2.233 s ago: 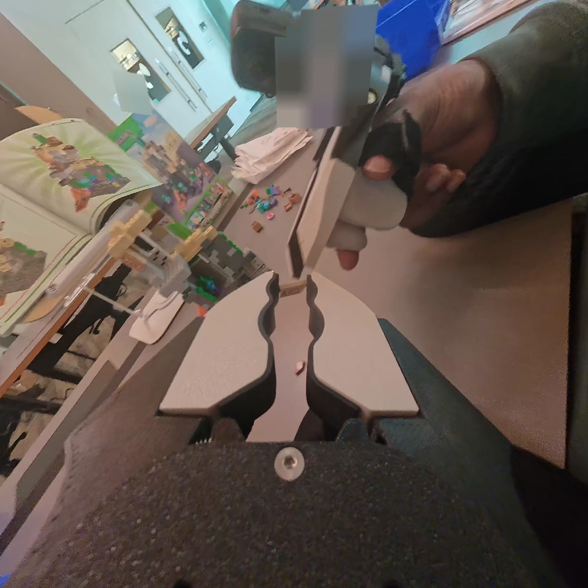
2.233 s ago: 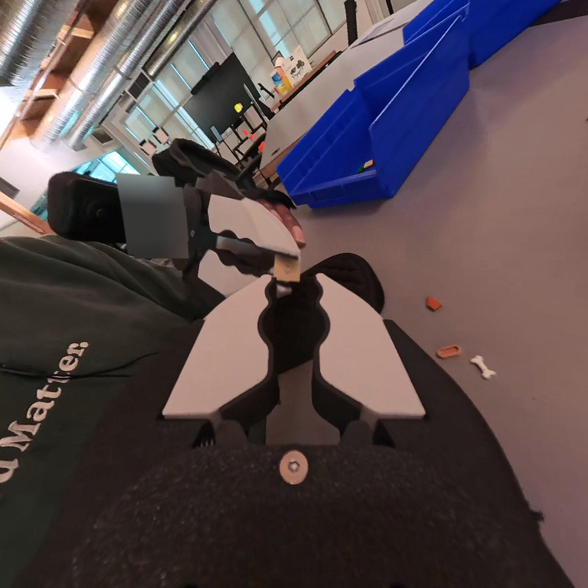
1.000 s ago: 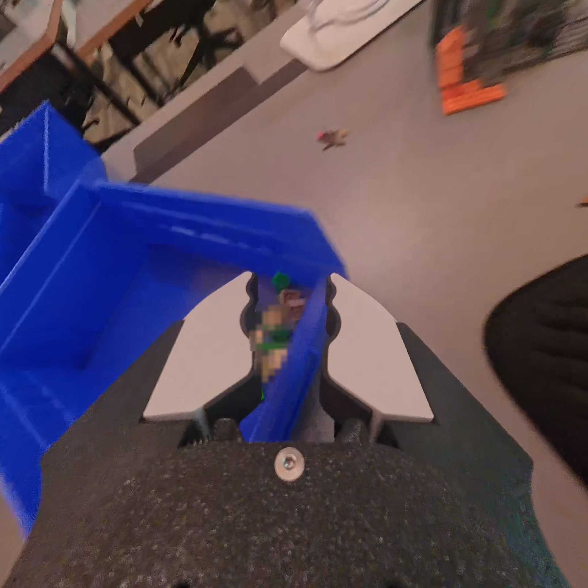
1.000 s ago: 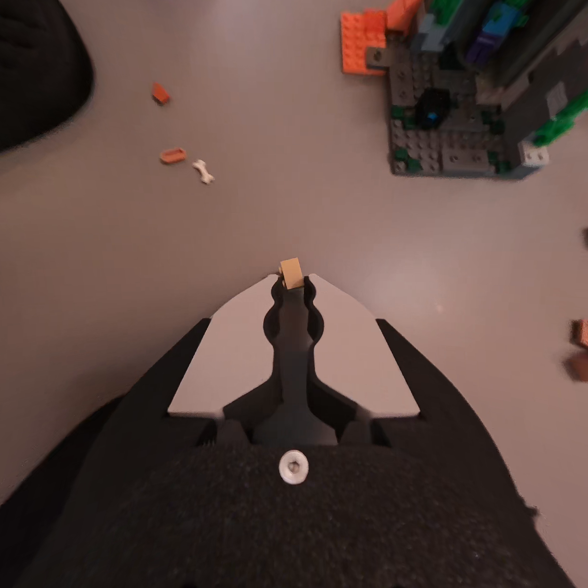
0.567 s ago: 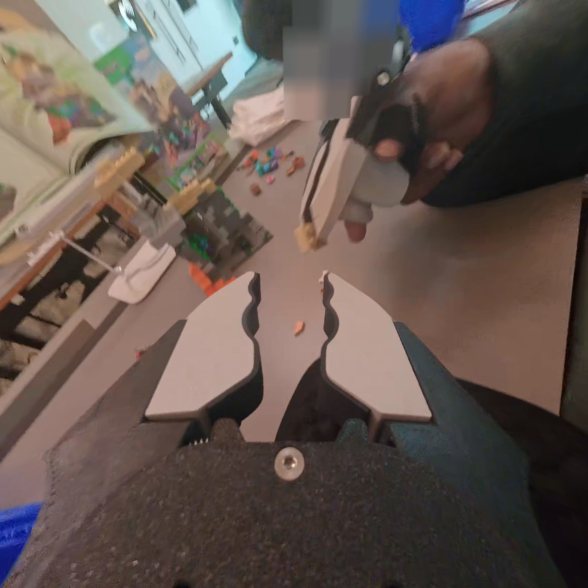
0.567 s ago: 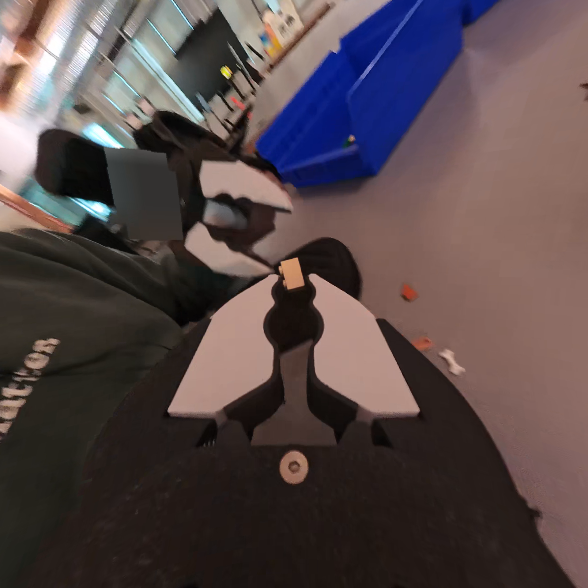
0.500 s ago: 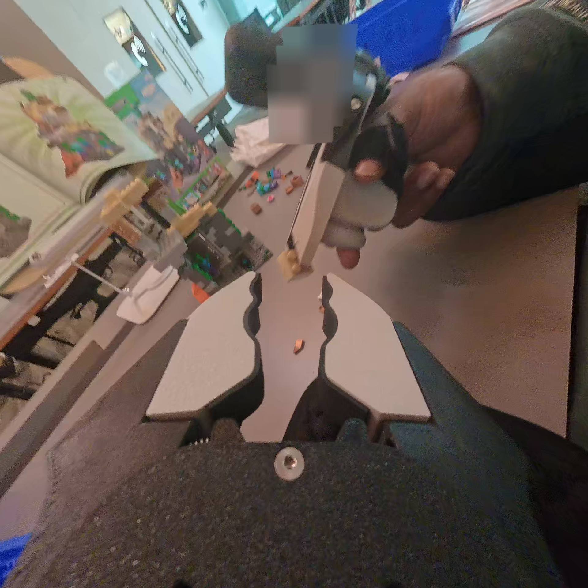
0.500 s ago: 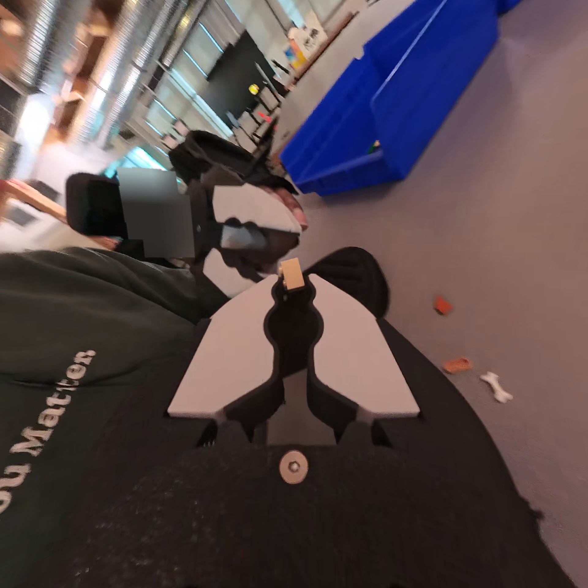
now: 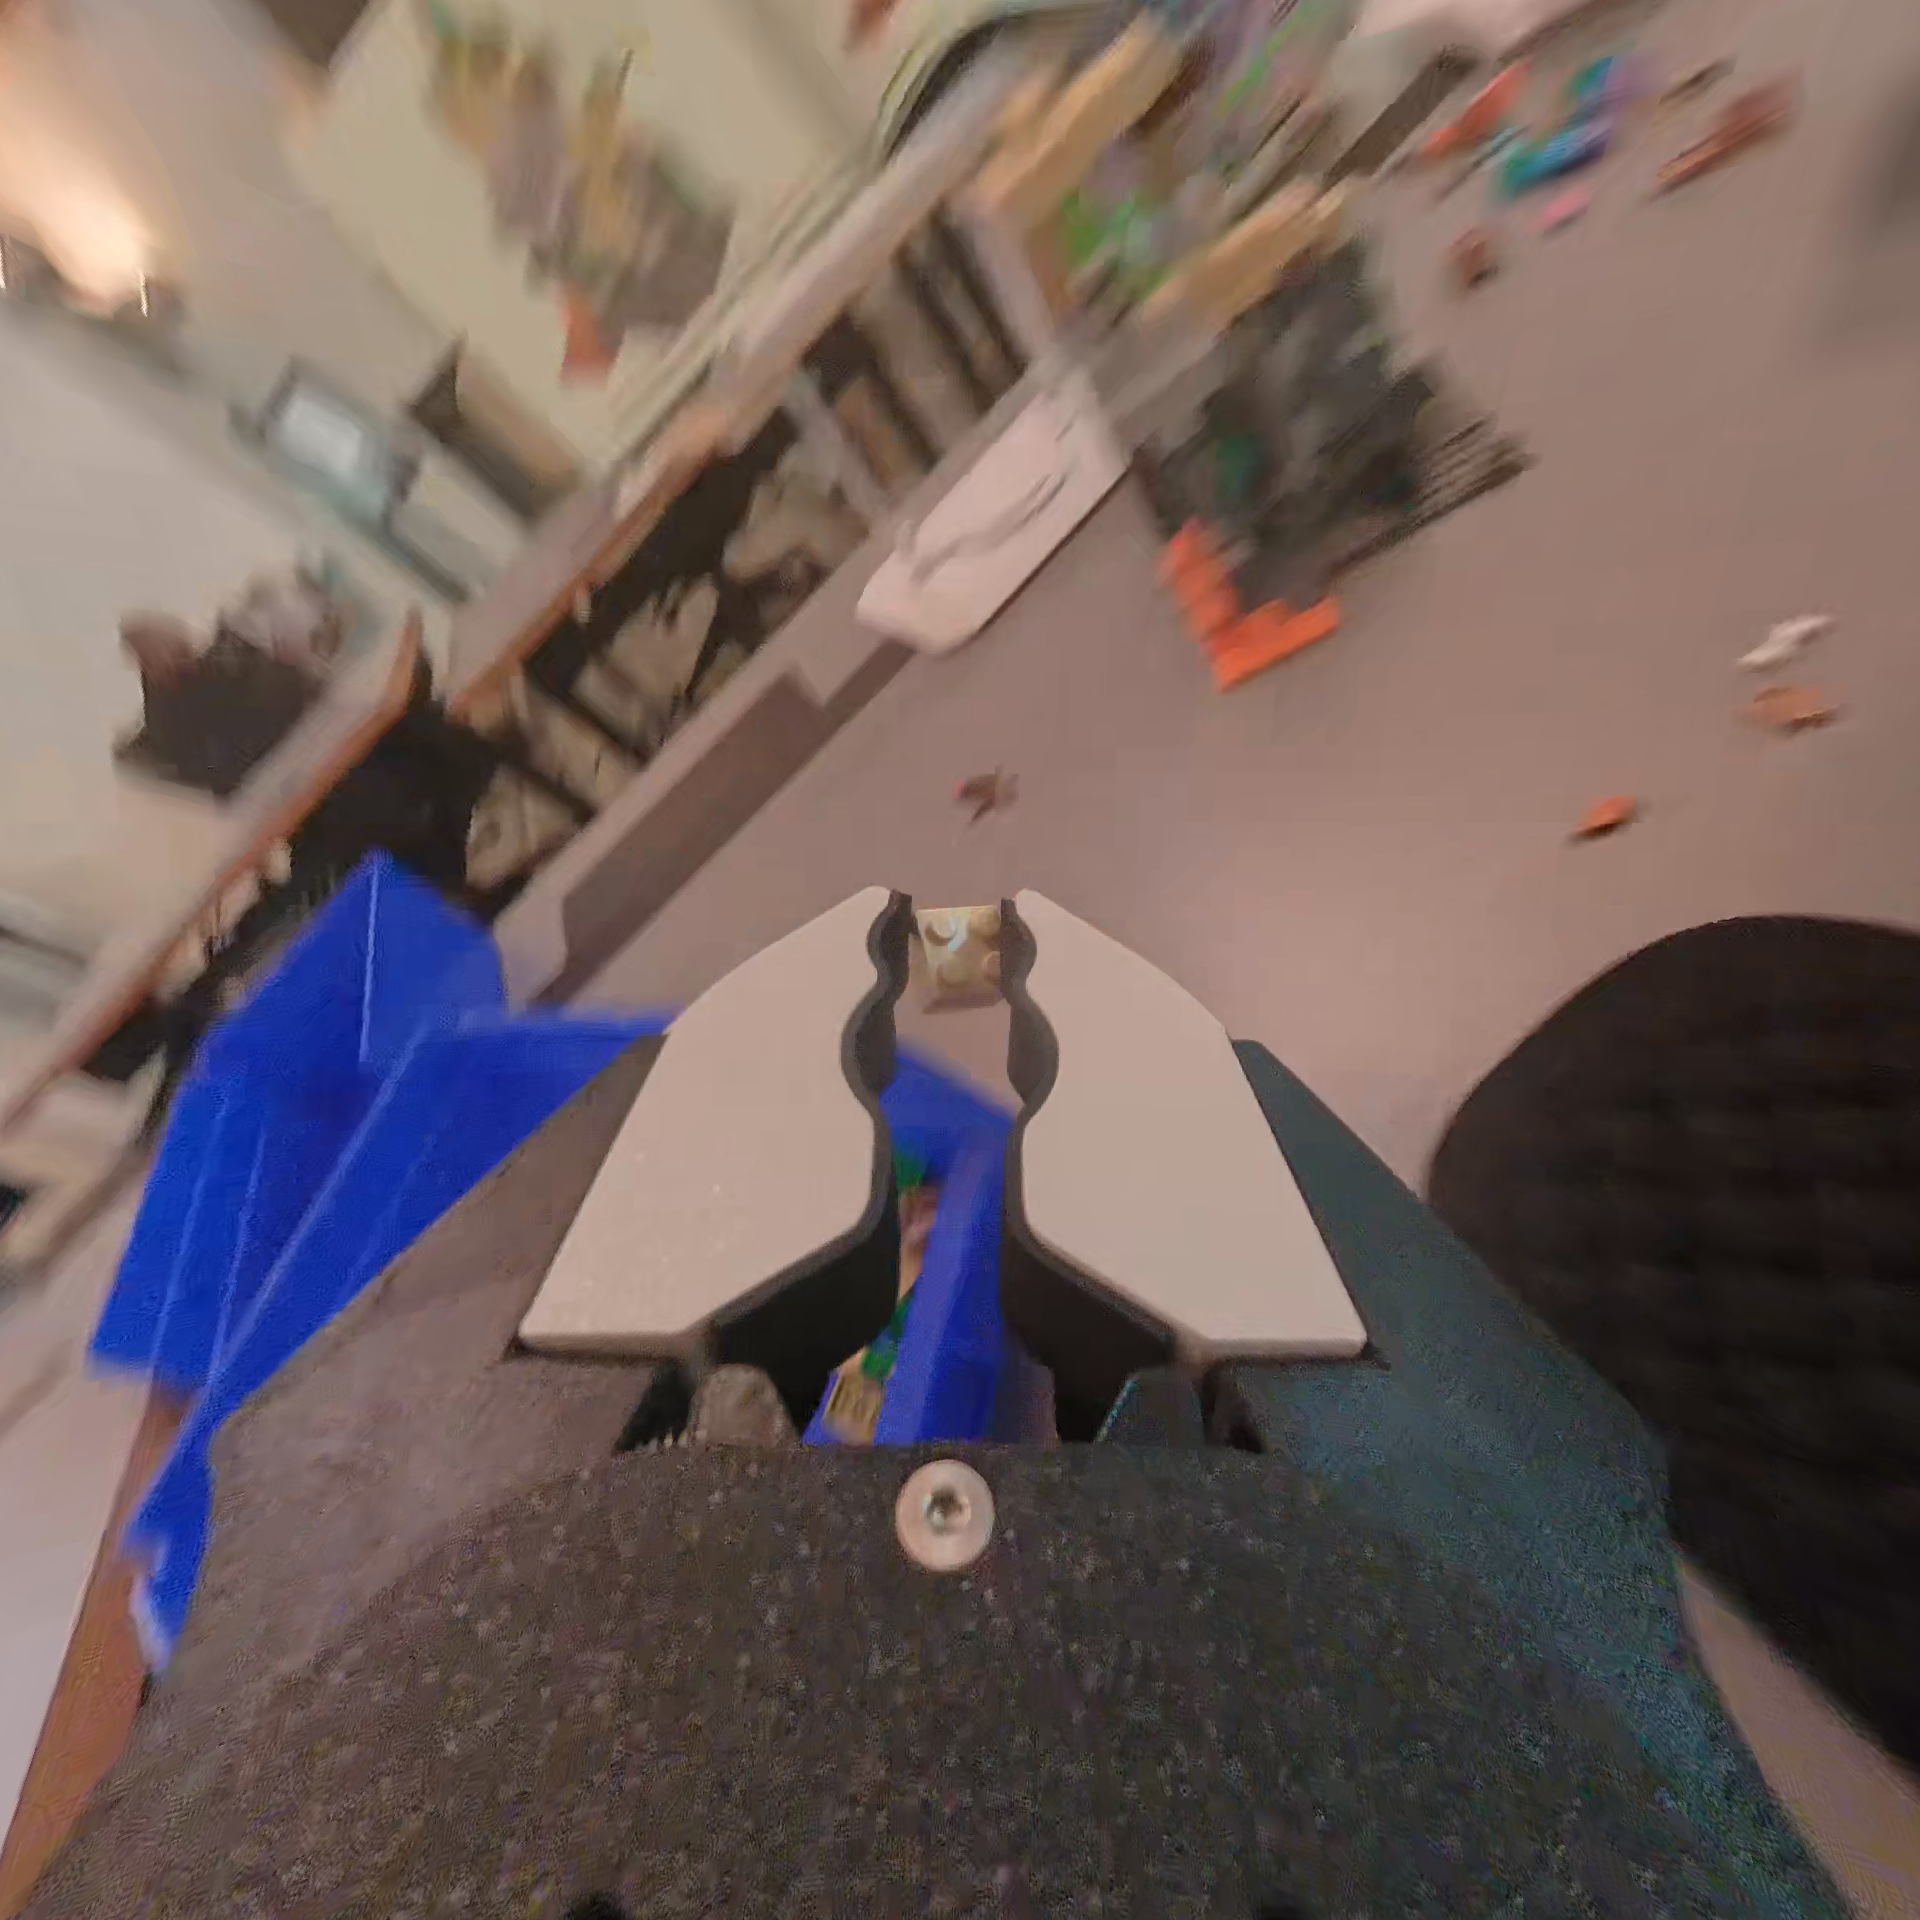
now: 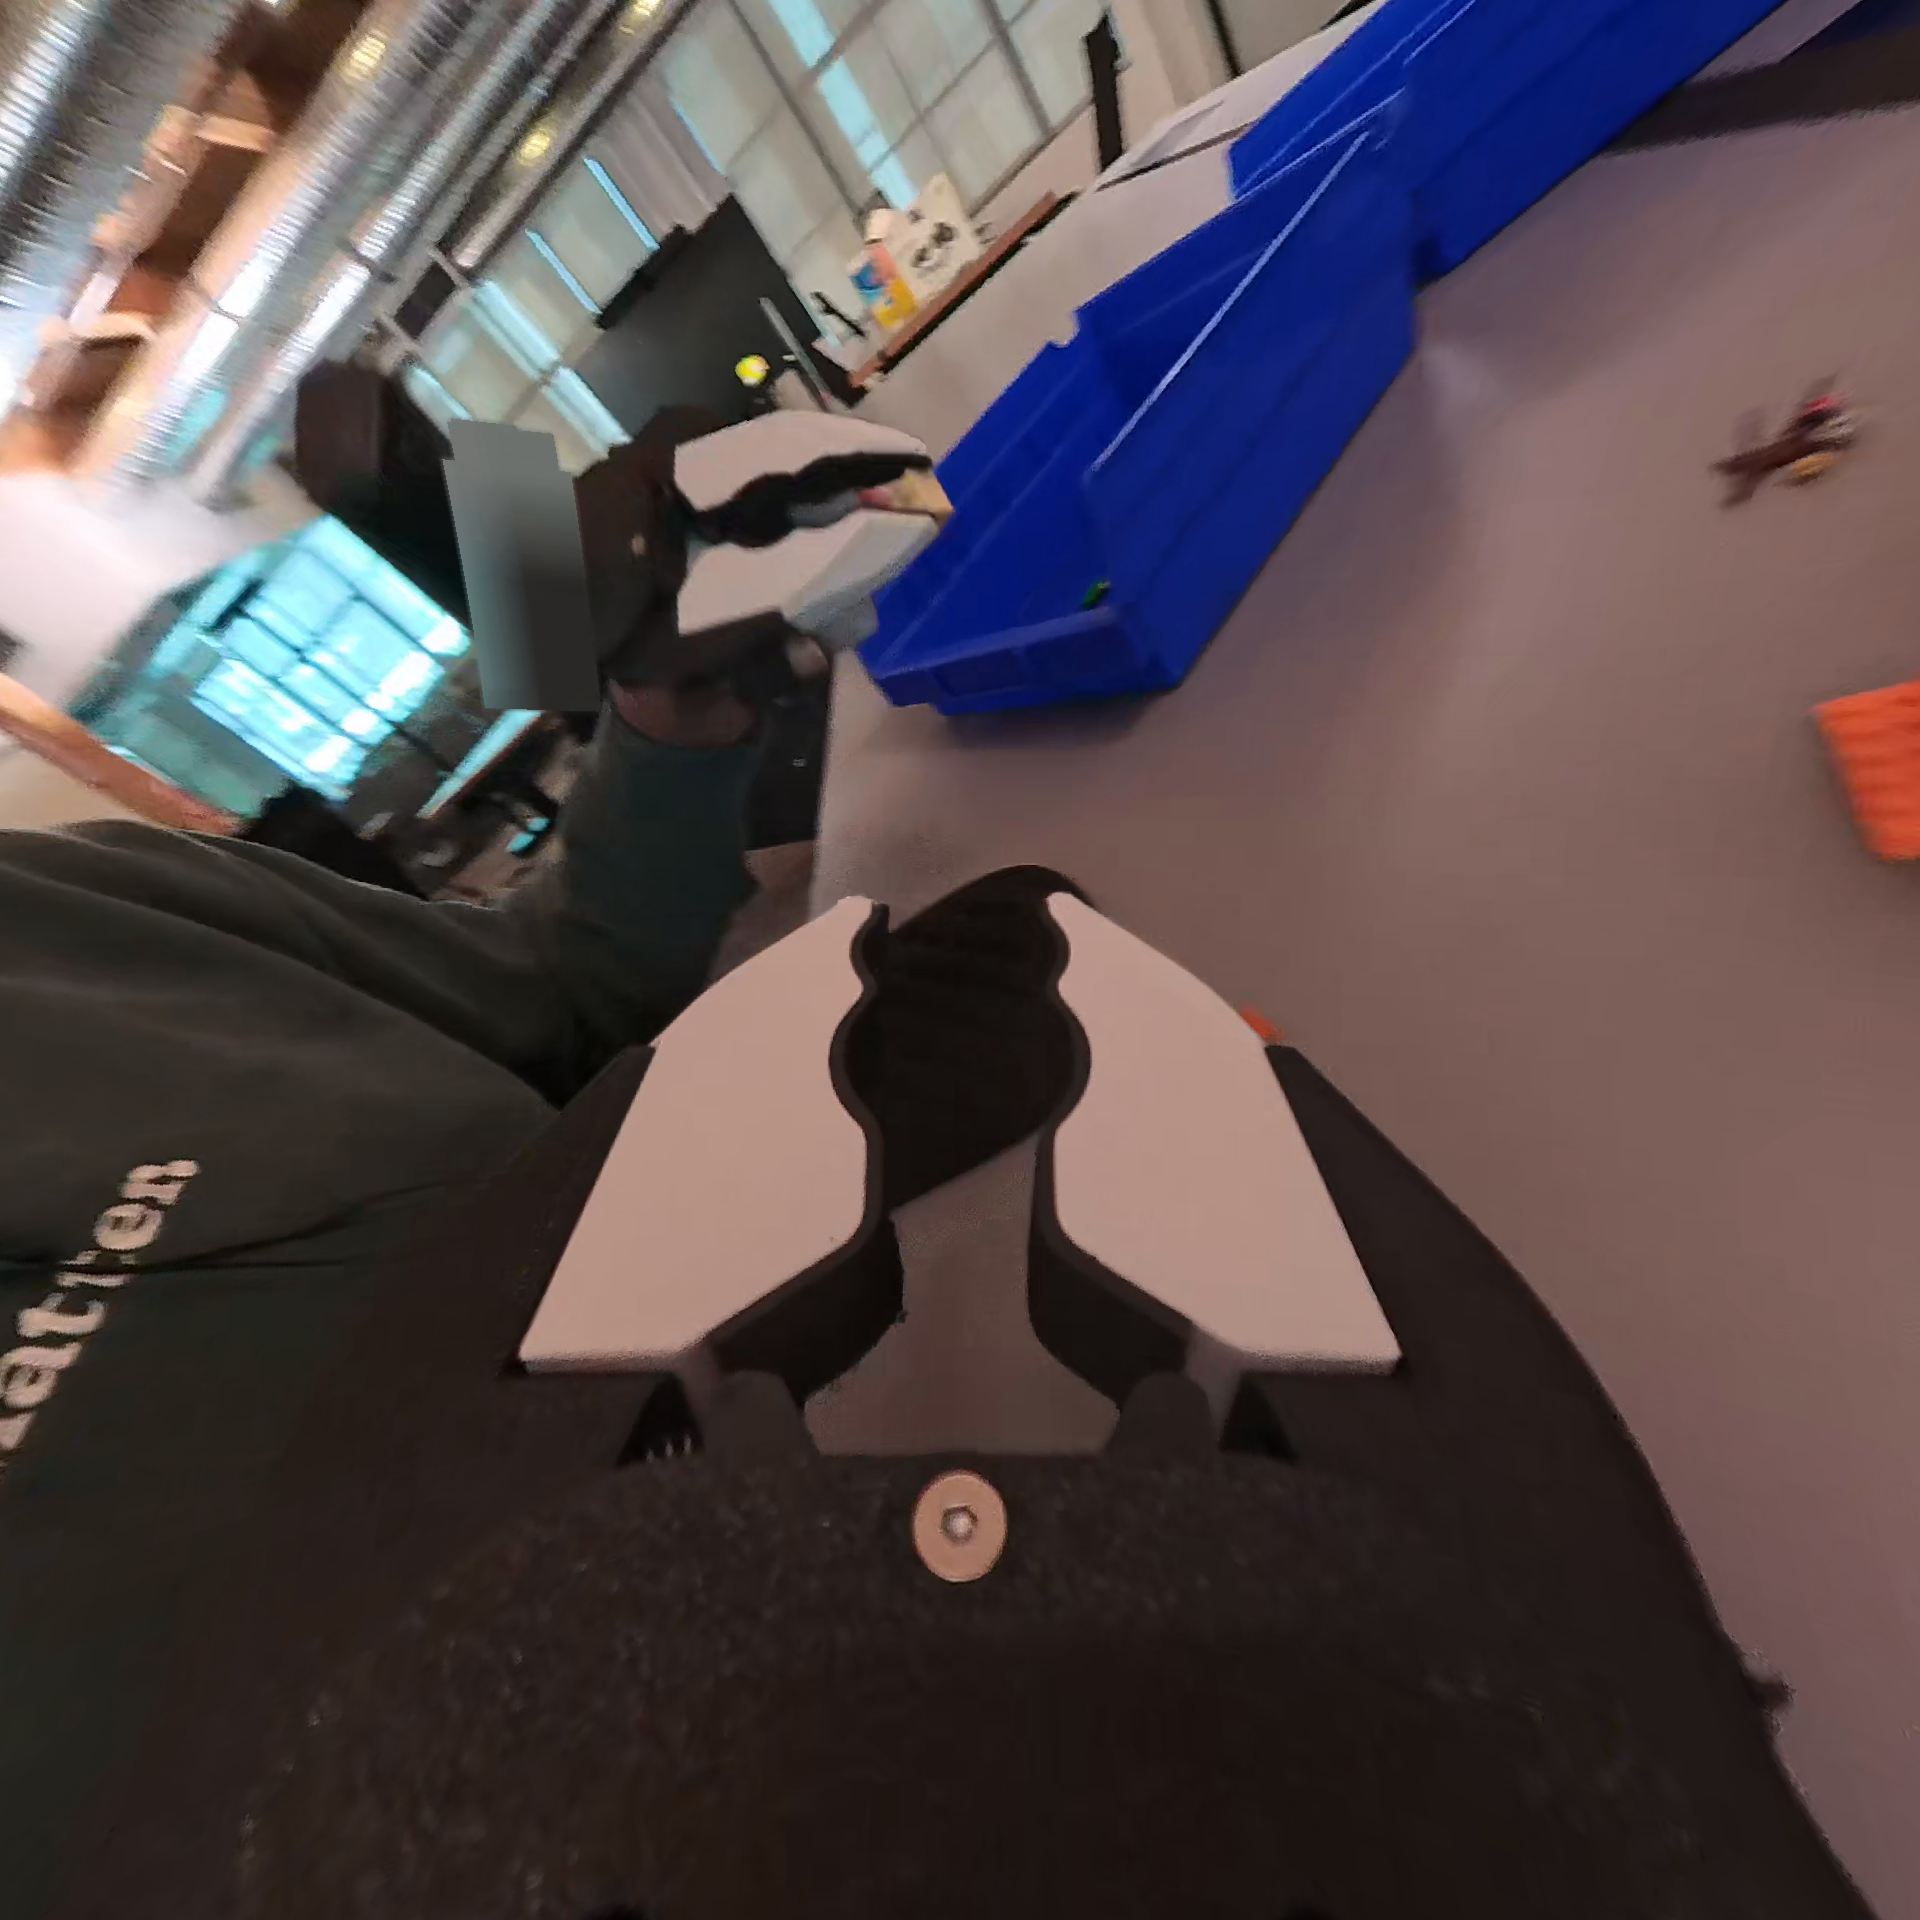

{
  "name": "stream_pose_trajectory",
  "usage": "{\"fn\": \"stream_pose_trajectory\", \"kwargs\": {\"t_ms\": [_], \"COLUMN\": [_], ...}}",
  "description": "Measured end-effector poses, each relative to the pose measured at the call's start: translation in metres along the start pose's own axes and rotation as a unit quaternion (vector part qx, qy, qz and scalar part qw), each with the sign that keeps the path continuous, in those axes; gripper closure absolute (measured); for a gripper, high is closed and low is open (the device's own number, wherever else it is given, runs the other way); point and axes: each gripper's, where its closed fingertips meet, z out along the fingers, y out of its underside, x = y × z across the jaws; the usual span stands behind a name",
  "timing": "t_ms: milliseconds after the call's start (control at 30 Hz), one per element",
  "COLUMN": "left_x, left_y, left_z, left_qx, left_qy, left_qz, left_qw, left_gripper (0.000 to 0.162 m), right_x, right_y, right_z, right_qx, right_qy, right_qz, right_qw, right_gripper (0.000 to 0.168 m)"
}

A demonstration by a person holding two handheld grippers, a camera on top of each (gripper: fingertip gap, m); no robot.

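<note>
Tan brick (image 9: pixel 957 954) in left tool (image 9: pixel 954 906), studs clear only in left wrist view

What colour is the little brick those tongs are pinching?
Tan, like sand. The little brick shows best in the left wrist view, pinched at the tips of the left tongs.

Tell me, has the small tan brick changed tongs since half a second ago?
Yes. The tan brick now sits between the left tongs, beside the blue bin; the right tongs are open and empty.
</note>
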Motion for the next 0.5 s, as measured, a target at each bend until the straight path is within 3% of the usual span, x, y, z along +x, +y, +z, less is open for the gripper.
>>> {"fn": "stream_pose_trajectory", "kwargs": {"t_ms": [100,233,500], "left_x": [-0.043,-0.063,-0.063], "left_y": [0.053,0.109,0.143], "left_z": [0.005,0.012,0.016], "left_qx": [-0.1,-0.204,-0.258], "left_qy": [-0.032,-0.057,-0.069], "left_qz": [-0.081,-0.138,-0.164], "left_qw": [0.991,0.968,0.95], "left_gripper": [0.145,0.145,0.128], "right_x": [0.019,0.039,0.062], "right_y": [-0.008,-0.028,-0.078], "right_z": [-0.018,-0.036,-0.054], "right_qx": [0.005,0.012,0.02], "right_qy": [0.054,0.108,0.167], "right_qz": [-0.032,-0.066,-0.108], "right_qw": [0.998,0.992,0.98], "right_gripper": [0.143,0.142,0.142]}}
